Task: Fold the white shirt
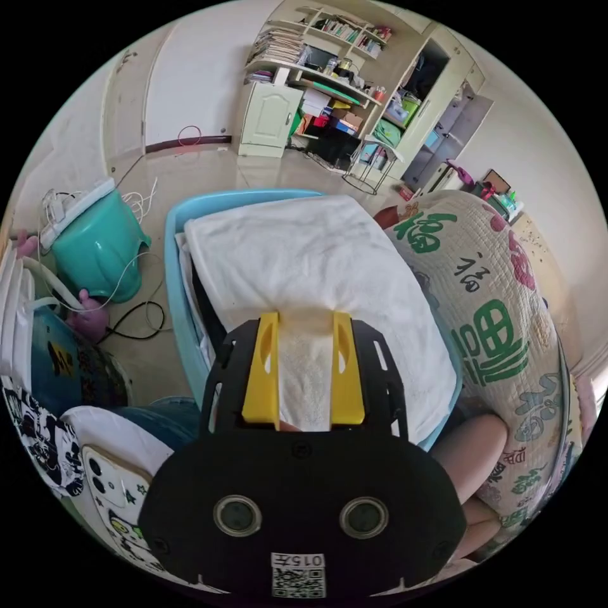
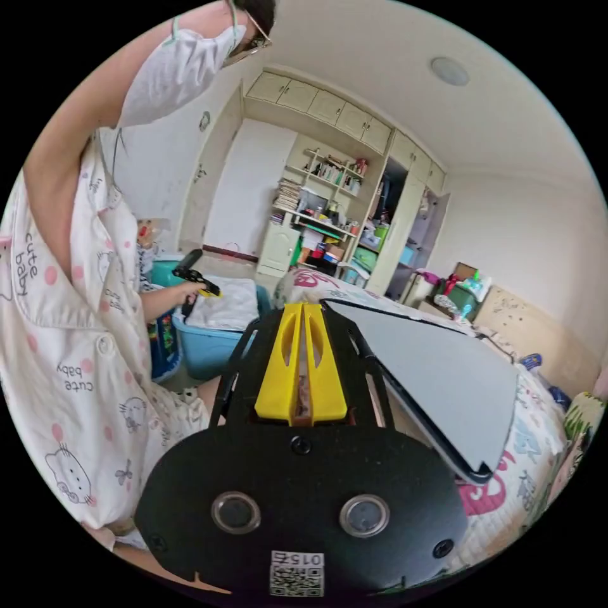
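Left gripper: yellow jaws set apart with a bunched strip of the white shirt between them; cloth fills the gap and touches both inner faces, so it reads as clamped on the shirt.
White shirt: lies folded on top of the blue basket, covering most of it; its near edge is drawn into the jaws. In the right gripper view it is a small white heap in the same basket.
Right gripper: jaws pressed together, almost no gap; a thin brownish sliver shows low in the slit, too small to identify.
Board: a flat grey board with a dark rim rests tilted on the bed, just beside the right gripper; its near edge is hidden by the gripper body.
Person: sleeve and patterned top at the edge; a hand holds the left gripper at the basket.
Floor clutter: green tub and cables, partly cut off at the rim.
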`<move>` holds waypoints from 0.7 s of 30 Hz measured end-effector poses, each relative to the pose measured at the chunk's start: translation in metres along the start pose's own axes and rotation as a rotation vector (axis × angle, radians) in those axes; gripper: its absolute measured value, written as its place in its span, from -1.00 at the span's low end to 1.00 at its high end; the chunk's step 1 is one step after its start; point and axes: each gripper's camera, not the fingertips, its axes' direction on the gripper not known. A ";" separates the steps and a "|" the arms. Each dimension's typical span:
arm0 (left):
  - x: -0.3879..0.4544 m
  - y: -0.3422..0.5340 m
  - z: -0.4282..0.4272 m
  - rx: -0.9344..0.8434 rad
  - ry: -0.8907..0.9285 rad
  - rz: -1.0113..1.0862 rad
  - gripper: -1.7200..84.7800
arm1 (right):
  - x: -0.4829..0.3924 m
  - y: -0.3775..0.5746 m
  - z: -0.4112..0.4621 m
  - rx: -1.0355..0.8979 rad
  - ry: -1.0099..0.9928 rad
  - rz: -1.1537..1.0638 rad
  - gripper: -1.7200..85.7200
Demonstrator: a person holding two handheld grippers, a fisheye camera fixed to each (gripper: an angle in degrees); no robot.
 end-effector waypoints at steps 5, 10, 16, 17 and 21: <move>-0.049 -0.002 -0.044 0.050 0.198 -0.077 -0.89 | -0.013 0.045 -0.019 -0.099 0.040 0.068 -0.98; -0.097 0.014 -0.120 0.248 0.667 -0.168 -0.93 | 0.012 0.099 -0.075 -0.143 0.071 0.187 -0.98; -0.049 -0.007 -0.205 0.373 0.998 0.065 -0.94 | 0.069 0.173 -0.162 -0.153 0.195 0.370 -0.98; -0.045 -0.011 -0.215 0.387 1.043 0.081 -0.94 | 0.075 0.181 -0.172 -0.151 0.203 0.389 -0.98; 0.003 -0.033 -0.309 0.509 1.282 0.308 -0.94 | 0.112 0.238 -0.254 -0.099 0.208 0.496 -0.98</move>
